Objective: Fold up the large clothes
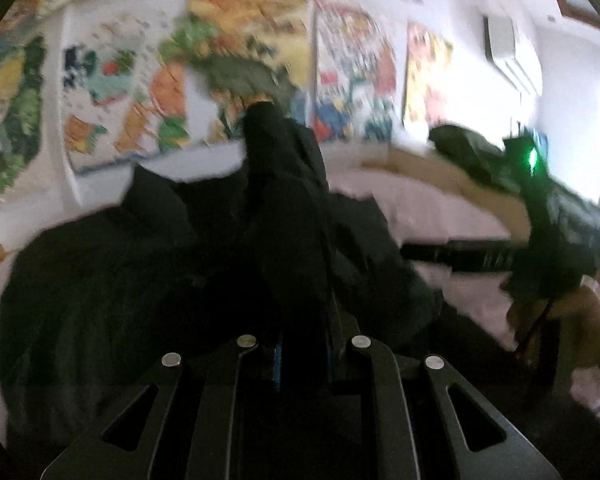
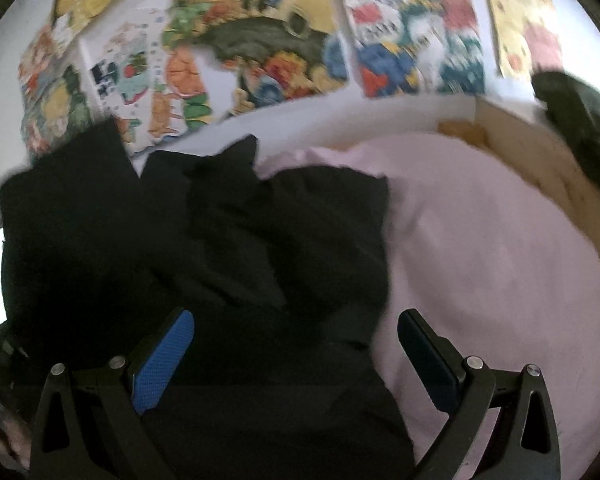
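In the left wrist view, we hold the left gripper [image 1: 300,248] with its jaws pinching a raised ridge of the black garment [image 1: 100,280]. The cloth runs up between the jaws and hides their tips, so we judge the grip from the narrow gap and the fabric bunched there. We take this as a lifted edge or corner, held so it can be carried over the rest of the garment for a fold. The view is smeared and fine detail of the fabric is lost.

Further right in that view, our right gripper [image 1: 540,216] shows as a dark blurred shape with a green light, above the bed [image 1: 460,216].

In the right wrist view, the right gripper [image 2: 296,356] has its jaws spread wide, one blue pad on each side, with nothing pressed between them. It hangs over the near right part of the garment, likely ready to take a second edge or steady the cloth.

The garment lies on the pink bed sheet, towards the left, rumpled in thick overlapping layers with an uneven far edge. It is not yet flat or squared, so the folding looks early. The right part of the sheet is bare. Coloured posters [image 2: 260,40] cover the wall behind.
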